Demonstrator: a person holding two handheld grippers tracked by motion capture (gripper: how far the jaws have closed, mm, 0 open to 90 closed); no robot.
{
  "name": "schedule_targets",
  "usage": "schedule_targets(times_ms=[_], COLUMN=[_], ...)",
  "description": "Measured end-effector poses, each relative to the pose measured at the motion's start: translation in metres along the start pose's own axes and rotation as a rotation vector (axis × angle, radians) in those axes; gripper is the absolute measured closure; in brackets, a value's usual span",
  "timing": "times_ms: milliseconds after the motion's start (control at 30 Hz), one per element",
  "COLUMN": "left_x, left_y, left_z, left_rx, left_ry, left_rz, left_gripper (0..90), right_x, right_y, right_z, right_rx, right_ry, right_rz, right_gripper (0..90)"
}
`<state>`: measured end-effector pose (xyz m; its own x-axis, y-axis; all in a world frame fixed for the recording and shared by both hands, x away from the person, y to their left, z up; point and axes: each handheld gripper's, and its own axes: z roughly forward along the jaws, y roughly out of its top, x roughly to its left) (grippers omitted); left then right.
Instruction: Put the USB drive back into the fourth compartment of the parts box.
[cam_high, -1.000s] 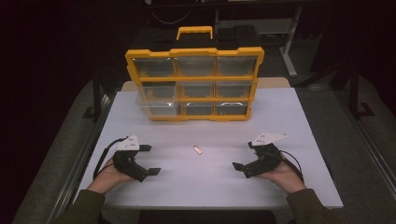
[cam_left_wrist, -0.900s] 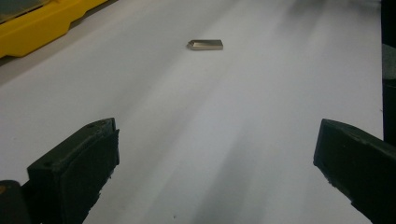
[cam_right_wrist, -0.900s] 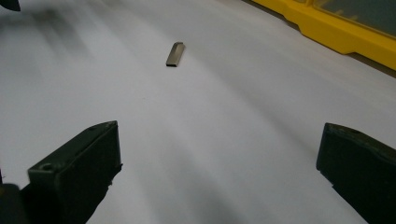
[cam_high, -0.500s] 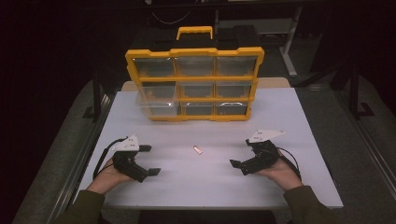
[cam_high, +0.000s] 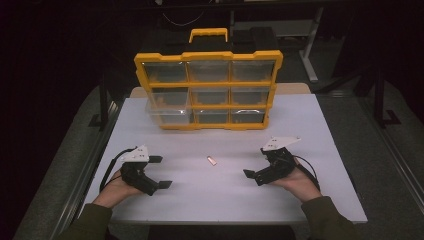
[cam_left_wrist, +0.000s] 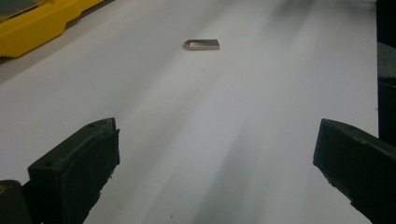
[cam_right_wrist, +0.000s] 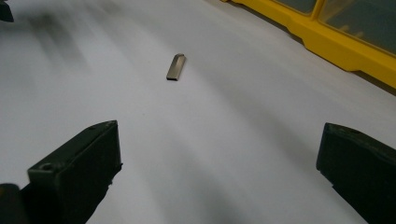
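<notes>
Right claw (cam_high: 255, 176) has crept slightly inward toward the middle since the earlier frame; left claw (cam_high: 159, 172) and the metal piece (cam_high: 212, 160) sit where they did. Organizer (cam_high: 207, 90) unchanged too.

Both claws are wide open and hold nothing, each resting low on the white counter (cam_high: 320, 125) in a hand. The metal piece, small, flat and silvery, lies alone on the counter between them, well apart from each and in front of the organizer. In the left gripper view it (cam_left_wrist: 201, 44) lies crosswise ahead of the jaws; in the right gripper view it (cam_right_wrist: 176, 66) lies nearly lengthwise, up and left of centre.

Risks, judged from here:
- Piece is thin and flat on a smooth counter, so jaws may skate over it or push it away instead of closing on it.
- Coming down too steep could press a tip onto it and flick it off toward the organizer or the counter edge.
- Both claws aim at it; if both go in, they could knock together over it.
- Pinching across the long axis from the right could make it pivot out.

Writing: none readable. No brand or label visible on the organizer (cam_right_wrist: 345, 46), the piece or the claws; the piece is too small to show markings.
</notes>
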<state>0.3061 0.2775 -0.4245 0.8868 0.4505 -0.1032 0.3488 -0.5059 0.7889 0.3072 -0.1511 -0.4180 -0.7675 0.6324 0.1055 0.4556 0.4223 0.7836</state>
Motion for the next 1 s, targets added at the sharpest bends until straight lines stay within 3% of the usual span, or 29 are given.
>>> schedule_targets(times_ms=[533, 1000], left_x=[0.000, -0.001], left_y=[0.000, 0.000], left_z=[-0.001, 0.000], left_rx=[-0.007, -0.011], left_ry=[-0.006, 0.002], left_rz=[0.008, 0.003], left_gripper=[3.3, 0.0], right_x=[0.000, 0.000], right_y=[0.010, 0.018], right_z=[0.004, 0.010], right_rx=[0.004, 0.010], right_ry=[0.009, 0.019], right_rz=[-0.010, -0.019], right_gripper=[0.0, 0.0])
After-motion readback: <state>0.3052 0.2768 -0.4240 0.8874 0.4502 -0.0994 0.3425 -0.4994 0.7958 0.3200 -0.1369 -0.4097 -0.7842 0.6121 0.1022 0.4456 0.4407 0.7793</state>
